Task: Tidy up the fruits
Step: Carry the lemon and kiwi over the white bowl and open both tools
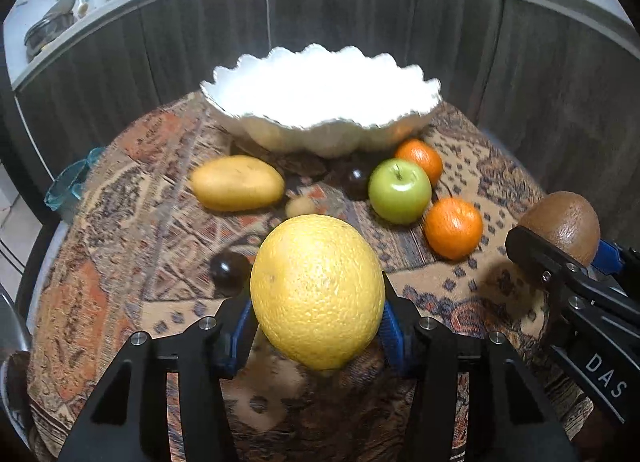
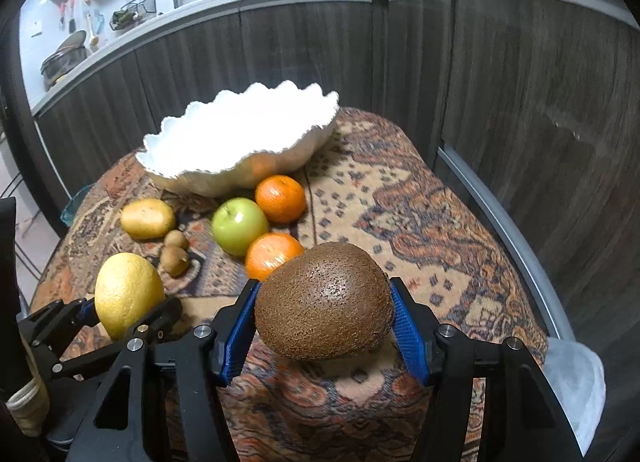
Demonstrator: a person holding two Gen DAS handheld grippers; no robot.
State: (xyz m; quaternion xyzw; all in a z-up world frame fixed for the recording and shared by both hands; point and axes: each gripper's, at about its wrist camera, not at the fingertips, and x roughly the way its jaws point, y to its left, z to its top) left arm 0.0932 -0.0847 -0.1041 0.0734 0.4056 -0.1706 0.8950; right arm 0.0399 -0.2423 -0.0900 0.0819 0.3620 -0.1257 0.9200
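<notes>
Left gripper (image 1: 318, 318) pinches a big yellow citrus (image 1: 317, 292), right gripper (image 2: 326, 322) clamps a fuzzy brown kiwi (image 2: 324, 302), both near the scalloped white bowl (image 2: 240, 141); its glaring interior looks empty.

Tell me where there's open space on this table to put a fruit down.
Free: the patterned cloth right of the white bowl and oranges, up to the table's edge; the bowl looks bare too. Crowded: just before the bowl, around the green apple and mango.
</notes>
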